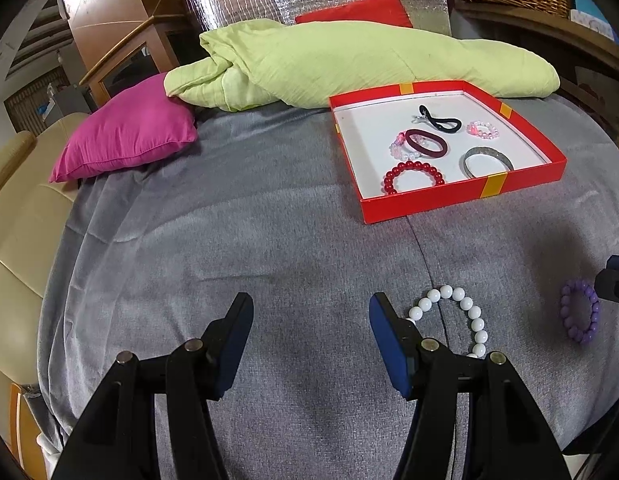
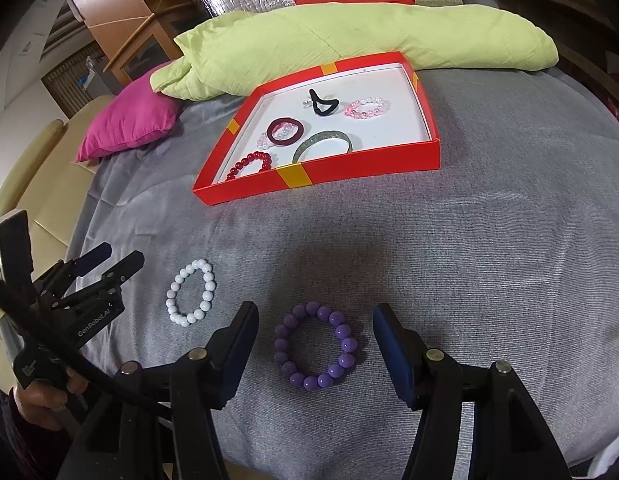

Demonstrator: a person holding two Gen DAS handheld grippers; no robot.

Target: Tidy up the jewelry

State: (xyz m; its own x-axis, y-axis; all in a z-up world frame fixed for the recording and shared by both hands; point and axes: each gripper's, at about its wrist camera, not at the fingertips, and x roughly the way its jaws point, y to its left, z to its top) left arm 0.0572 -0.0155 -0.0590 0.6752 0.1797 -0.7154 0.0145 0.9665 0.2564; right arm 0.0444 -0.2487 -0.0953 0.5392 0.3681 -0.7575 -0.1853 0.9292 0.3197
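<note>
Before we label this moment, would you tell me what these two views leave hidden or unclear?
- White bead bracelet, left wrist view: its near part is hidden behind the left gripper finger.
- Red bead bracelet, right wrist view: its lower edge is cut off by the red tray wall.
- Right gripper, left wrist view: cropped by the frame edge.
- Small metal piece by the black hair tie: too small to identify.

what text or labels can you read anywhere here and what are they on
"GenRobot.AI": on the black body of the left hand-held gripper, seen from the right wrist view.
A small white label lower on the same gripper's handle: too blurred to read.
Red box, bracelets, pillows: no text visible.
</note>
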